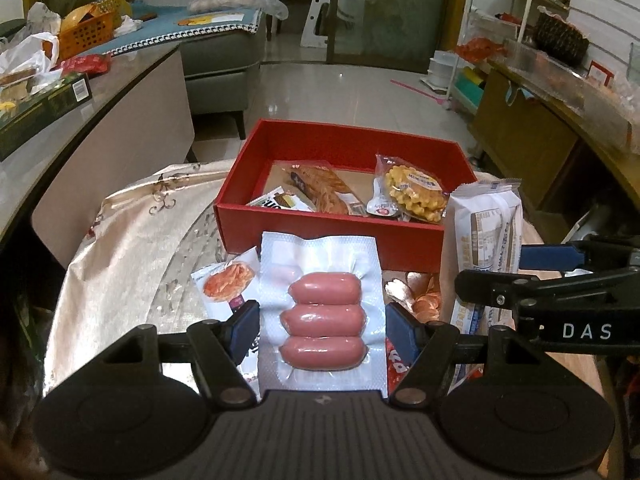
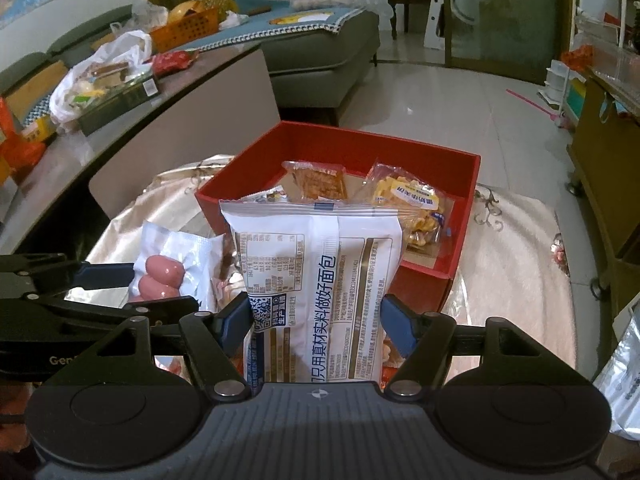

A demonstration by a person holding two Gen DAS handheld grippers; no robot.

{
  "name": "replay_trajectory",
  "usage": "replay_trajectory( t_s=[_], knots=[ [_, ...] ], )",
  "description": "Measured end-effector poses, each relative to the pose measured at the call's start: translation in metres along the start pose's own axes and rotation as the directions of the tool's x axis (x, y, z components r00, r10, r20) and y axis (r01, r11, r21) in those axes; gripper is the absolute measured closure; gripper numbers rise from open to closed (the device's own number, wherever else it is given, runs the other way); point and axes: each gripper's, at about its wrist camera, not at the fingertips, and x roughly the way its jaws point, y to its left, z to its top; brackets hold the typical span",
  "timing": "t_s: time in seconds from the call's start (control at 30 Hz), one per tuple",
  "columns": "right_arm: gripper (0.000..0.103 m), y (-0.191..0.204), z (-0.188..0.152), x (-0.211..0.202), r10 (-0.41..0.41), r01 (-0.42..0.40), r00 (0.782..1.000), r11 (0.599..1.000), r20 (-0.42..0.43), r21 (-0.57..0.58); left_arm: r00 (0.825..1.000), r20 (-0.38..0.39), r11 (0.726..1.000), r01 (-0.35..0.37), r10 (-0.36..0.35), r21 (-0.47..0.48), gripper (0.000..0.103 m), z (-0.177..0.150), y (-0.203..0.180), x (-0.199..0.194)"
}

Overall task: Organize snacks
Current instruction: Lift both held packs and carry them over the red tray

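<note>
My left gripper is shut on a clear vacuum pack of three pink sausages, held just in front of the red box. My right gripper is shut on a white bread packet with printed text, also held in front of the red box. The box holds a waffle pack, a pastry pack and a small dark-labelled packet. The bread packet and right gripper show at the right of the left wrist view; the sausages show at the left of the right wrist view.
Loose snack packets lie on the cloth-covered round table below the grippers. A long counter with bags, an orange basket and a dark box stands to the left. A wooden cabinet and wire rack stand to the right.
</note>
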Motion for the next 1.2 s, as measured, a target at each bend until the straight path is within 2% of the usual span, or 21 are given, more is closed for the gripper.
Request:
replay_trajectory(
  t_s=[1.2],
  knots=[
    [0.028, -0.013, 0.040, -0.001, -0.010, 0.005, 0.996, 0.999, 0.088, 0.053, 0.995, 0.102, 1.000, -0.021, 0.022, -0.010, 0.042, 0.051, -0.010, 0.013]
  ],
)
